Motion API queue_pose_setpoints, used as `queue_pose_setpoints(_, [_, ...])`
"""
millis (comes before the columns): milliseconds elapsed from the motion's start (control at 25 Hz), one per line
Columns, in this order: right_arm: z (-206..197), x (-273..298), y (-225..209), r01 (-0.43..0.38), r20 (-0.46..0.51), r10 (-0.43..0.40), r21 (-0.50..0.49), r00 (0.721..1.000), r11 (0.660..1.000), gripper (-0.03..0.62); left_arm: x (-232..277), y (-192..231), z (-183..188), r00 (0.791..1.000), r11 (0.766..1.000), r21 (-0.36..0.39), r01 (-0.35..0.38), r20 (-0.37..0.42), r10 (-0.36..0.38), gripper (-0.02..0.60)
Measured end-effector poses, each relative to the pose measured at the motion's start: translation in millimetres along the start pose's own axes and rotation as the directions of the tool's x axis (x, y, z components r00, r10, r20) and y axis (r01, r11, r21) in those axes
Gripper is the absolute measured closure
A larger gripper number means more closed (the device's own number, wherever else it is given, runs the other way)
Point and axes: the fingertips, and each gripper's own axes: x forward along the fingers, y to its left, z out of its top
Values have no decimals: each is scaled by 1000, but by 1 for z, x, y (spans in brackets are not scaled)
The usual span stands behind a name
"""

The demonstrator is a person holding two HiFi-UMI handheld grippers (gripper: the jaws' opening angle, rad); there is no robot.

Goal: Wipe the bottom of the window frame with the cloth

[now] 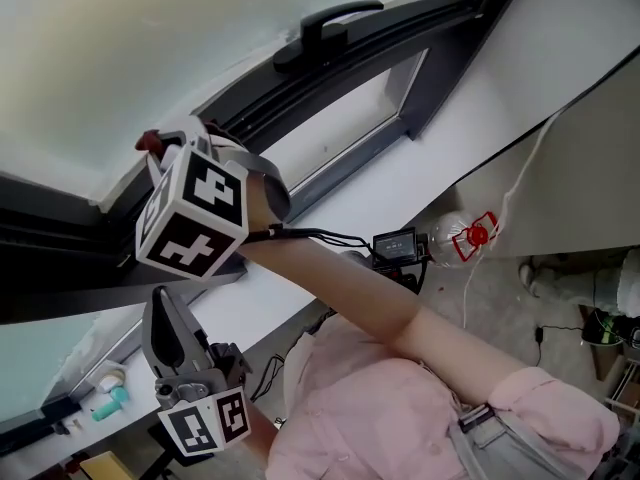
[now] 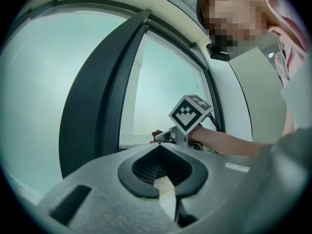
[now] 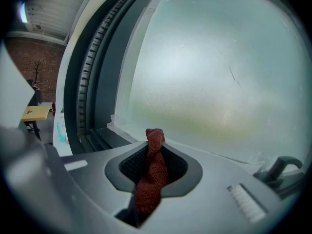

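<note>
My right gripper (image 1: 152, 148) is shut on a dark red cloth (image 1: 148, 141) and reaches up to the bottom of the dark window frame (image 1: 60, 238), just under the frosted pane. In the right gripper view the cloth (image 3: 152, 169) stands pinched between the jaws of that gripper (image 3: 150, 152), its tip close to the glass and the frame rail (image 3: 97, 135). My left gripper (image 1: 165, 318) hangs lower, beside the white sill (image 1: 400, 178), apart from the frame. Its own view shows the left gripper (image 2: 163, 179) shut with nothing held, looking toward the right gripper's marker cube (image 2: 191, 112).
A black window handle (image 1: 335, 23) juts from the frame farther right. A teal item (image 1: 112, 400) and a tape roll (image 1: 105, 378) lie on the sill at lower left. Below the sill hang a black device (image 1: 395, 246), a clear bottle (image 1: 460, 236) and a white cable.
</note>
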Motion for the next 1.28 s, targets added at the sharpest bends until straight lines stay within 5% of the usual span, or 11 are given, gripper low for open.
queue_pose_setpoints(1280, [1, -1, -1, -35, -12, 34, -38, 999, 999, 528, -2, -29, 16, 1000, 1000, 12, -15, 7, 15, 588])
